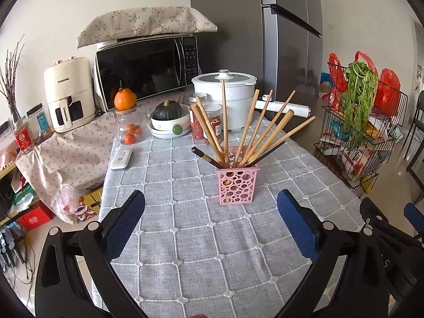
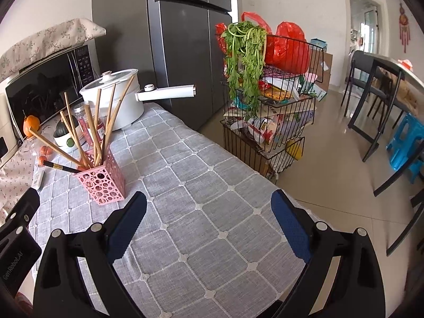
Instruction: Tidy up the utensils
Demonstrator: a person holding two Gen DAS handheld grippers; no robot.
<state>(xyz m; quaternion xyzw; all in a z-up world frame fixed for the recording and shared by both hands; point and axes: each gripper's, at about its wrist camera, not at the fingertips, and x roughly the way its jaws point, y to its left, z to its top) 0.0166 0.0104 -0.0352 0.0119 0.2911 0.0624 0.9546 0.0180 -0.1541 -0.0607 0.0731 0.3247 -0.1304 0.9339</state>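
A pink holder full of round holes stands on the table, which has a grey checked cloth over it. A bunch of wooden chopsticks sticks up out of the holder and fans out in all directions, and a couple of dark chopsticks lean out low among them. The left gripper hangs over the cloth just in front of the holder, with its jaws spread wide and nothing between them. The right gripper is off to the side nearer the table's edge, and its jaws are spread wide and hold nothing too. Behind the holder sits a white electric pot with a long handle, a dark green pumpkin in a white bowl, and a black microwave under a flowery cover. Beside the table stands a black wire rack with green herbs hanging down over it.
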